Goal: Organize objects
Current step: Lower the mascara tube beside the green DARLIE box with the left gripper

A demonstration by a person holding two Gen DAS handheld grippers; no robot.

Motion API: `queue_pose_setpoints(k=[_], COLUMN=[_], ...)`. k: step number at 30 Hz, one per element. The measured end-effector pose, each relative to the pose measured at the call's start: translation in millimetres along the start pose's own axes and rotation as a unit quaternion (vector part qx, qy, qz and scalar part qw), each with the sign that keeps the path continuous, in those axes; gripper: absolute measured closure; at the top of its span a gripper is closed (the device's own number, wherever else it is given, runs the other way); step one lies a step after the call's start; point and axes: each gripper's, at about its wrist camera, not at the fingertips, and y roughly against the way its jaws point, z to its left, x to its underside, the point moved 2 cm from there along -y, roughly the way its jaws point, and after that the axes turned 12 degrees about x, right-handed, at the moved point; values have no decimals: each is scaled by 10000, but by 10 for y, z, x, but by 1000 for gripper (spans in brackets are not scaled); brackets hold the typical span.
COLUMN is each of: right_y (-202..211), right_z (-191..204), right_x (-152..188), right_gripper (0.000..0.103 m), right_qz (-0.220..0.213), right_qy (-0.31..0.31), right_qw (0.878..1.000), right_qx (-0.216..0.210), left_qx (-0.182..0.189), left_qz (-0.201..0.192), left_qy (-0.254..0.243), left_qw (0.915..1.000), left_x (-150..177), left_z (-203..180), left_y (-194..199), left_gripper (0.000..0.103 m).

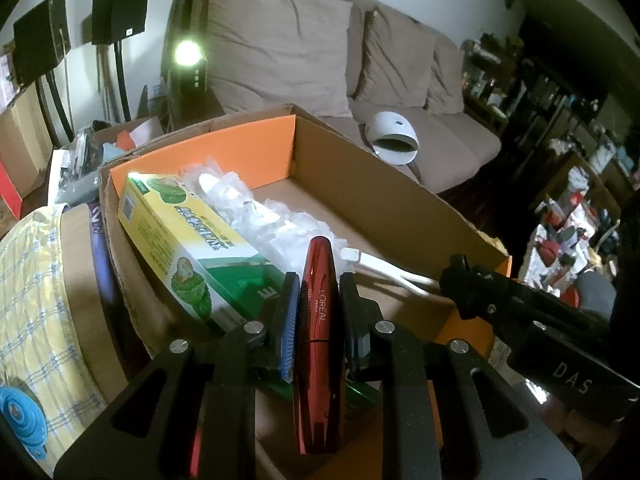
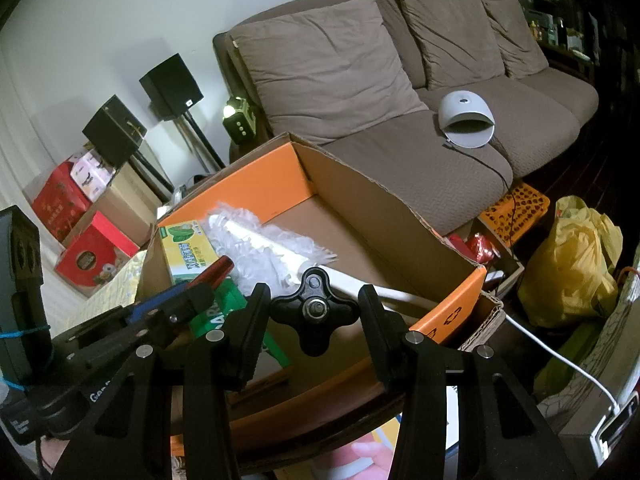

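Held red mascara tube (image 1: 318, 316) pinched in left gripper (image 1: 319, 300), above cardboard box (image 1: 360, 184); not yet dropped in; right gripper (image 2: 314, 312) gaping, empty, over near rim; already boxed: 1 green carton (image 1: 192, 236), 1 white duster (image 1: 256, 216).

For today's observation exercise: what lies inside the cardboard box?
Inside the cardboard box: a yellow-green carton and a white duster. The floor beneath them is hidden.

Red shiny mascara tube (image 1: 318, 328) pinched between left gripper (image 1: 319, 292) fingers, tip pointing into big cardboard box (image 1: 384, 196). Inside box: yellow-green carton (image 1: 192, 236) lying flat, white fluffy duster (image 1: 256, 216) beside it.
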Motion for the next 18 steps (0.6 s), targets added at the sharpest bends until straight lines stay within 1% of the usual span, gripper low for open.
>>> queue_pose_setpoints(k=[18], right_y=[-2], right_z=[-8], right_x=[-3], right_gripper=[57], right_qz=[-3], right_qy=[4], right_qw=[10000], right_qx=[4], left_qx=[-60], left_qz=[93], left_qy=[-165], left_qw=[9998], left_x=[38], left_z=[-89], left_y=[-32], left_gripper=[84])
